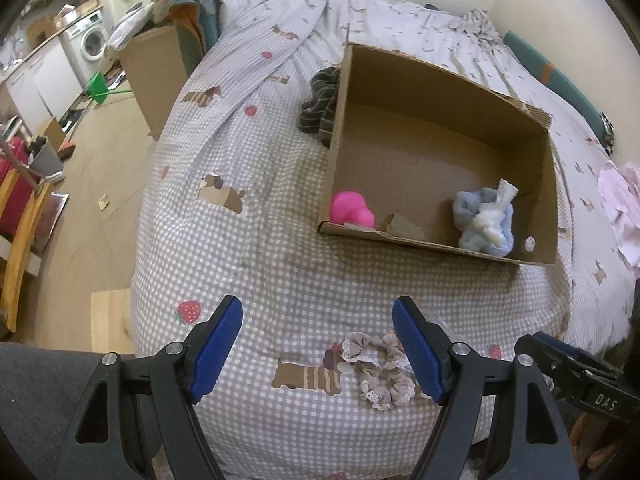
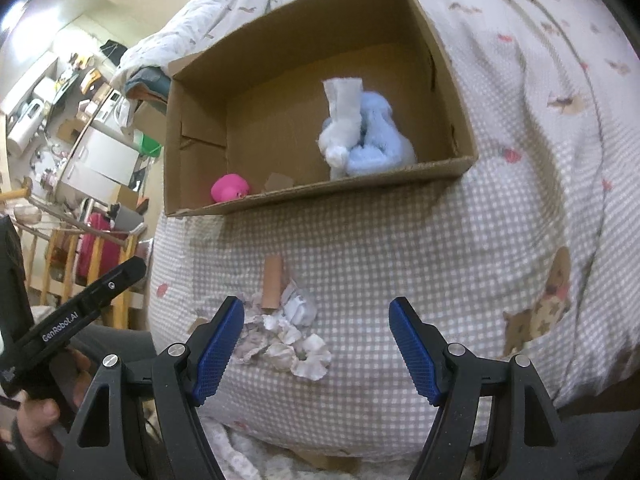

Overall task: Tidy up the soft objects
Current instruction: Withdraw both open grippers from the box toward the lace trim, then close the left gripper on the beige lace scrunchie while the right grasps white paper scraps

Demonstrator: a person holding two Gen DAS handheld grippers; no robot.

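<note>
Grey-checked bedspread [image 1: 280,248] over rounded bed, open brown cardboard box [image 1: 544,200] near centre, frilly beige scrunchie [image 1: 380,368] at near edge, left gripper [image 1: 318,350] and right gripper [image 2: 316,350] both spread apart, wooden floor [image 1: 104,168] left.

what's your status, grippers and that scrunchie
Left gripper open, right gripper open, both empty. Lace scrunchie on the bedspread, outside the cardboard box. Nothing between.

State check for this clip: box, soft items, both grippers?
Box: open, on the bed.
Pink toy: inside box.
Blue-white toy: inside box.
Scrunchie: loose on bed.
Dark cloth: crumpled beside box.
Left gripper: open, holding nothing.
Right gripper: open, holding nothing.
</note>
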